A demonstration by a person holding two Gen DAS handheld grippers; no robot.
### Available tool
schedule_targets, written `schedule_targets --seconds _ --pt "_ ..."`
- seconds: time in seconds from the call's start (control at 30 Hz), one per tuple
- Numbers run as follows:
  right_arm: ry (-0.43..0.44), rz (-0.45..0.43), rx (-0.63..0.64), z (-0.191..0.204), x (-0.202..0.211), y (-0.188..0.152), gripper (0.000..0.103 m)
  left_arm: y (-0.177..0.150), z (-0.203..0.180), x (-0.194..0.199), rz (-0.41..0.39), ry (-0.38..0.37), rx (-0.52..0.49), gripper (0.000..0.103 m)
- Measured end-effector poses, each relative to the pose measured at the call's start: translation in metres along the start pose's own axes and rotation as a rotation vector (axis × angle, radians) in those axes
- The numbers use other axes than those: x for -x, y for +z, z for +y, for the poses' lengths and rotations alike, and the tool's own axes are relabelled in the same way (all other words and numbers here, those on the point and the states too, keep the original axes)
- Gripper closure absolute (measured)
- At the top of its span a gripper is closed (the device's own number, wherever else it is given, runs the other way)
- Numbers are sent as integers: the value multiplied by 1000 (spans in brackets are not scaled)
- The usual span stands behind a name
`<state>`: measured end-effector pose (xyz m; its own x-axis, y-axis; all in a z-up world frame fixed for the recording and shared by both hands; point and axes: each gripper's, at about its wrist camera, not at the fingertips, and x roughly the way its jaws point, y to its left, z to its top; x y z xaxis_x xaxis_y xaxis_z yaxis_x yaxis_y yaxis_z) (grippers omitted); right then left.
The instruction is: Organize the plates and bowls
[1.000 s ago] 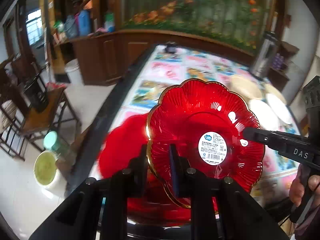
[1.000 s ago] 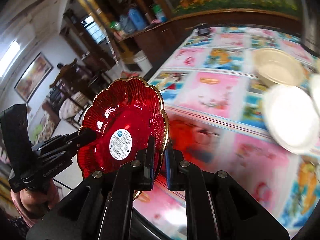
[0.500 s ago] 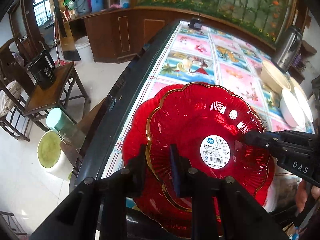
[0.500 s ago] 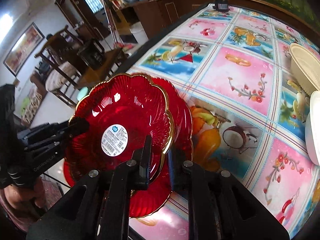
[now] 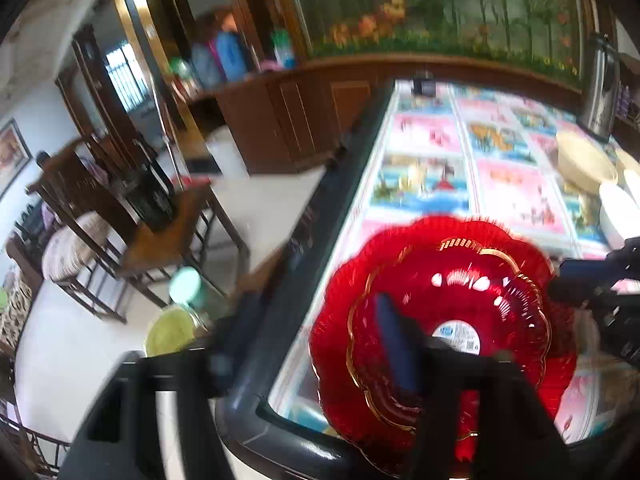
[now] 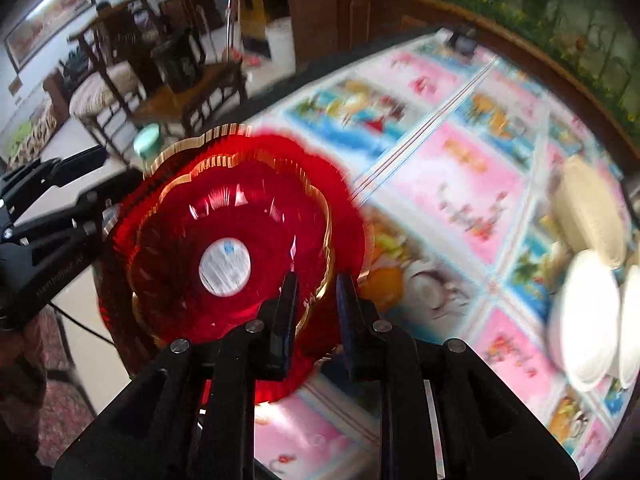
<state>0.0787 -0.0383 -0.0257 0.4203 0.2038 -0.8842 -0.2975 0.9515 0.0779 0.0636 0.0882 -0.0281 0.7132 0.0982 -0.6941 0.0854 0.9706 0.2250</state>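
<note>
A red scalloped plate [image 6: 240, 236] with a gold rim and a round white sticker lies nested on a second, larger red plate [image 6: 352, 216] near the dark edge of the table [image 6: 460, 168], which carries a pictured cloth. The right gripper [image 6: 316, 284] has its jaws opening a little; the top plate's gold rim sits in the narrow gap between the fingers, and the pads no longer press on it. The left gripper [image 5: 304, 320] is opening wide: one finger [image 5: 394, 340] lies over the top plate, the other stands out past the table edge, blurred. Cream bowls [image 6: 592, 208] and white plates [image 6: 588, 320] sit well apart, farther along the table.
</note>
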Motion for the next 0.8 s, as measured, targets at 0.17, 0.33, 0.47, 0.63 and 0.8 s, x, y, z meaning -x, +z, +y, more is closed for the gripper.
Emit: schedule_targets --seconds 0.17,0.33,0.47,0.63,0.8 --pt "137 -161 -121 -38 44 -13 83 4 -16 28 -93 -10 -15 28" --pt "265 -272 -278 -86 66 -56 82 7 -57 46 -151 -52 -59 23" --pt "224 -291 -331 -109 75 -84 82 12 -103 60 -181 -120 -111 23" --pt "188 -326 -412 -146 97 -117 82 16 -153 71 -205 -184 -172 23" --pt "143 -346 -453 -177 114 -138 82 23 -194 75 -211 -228 -222 23"
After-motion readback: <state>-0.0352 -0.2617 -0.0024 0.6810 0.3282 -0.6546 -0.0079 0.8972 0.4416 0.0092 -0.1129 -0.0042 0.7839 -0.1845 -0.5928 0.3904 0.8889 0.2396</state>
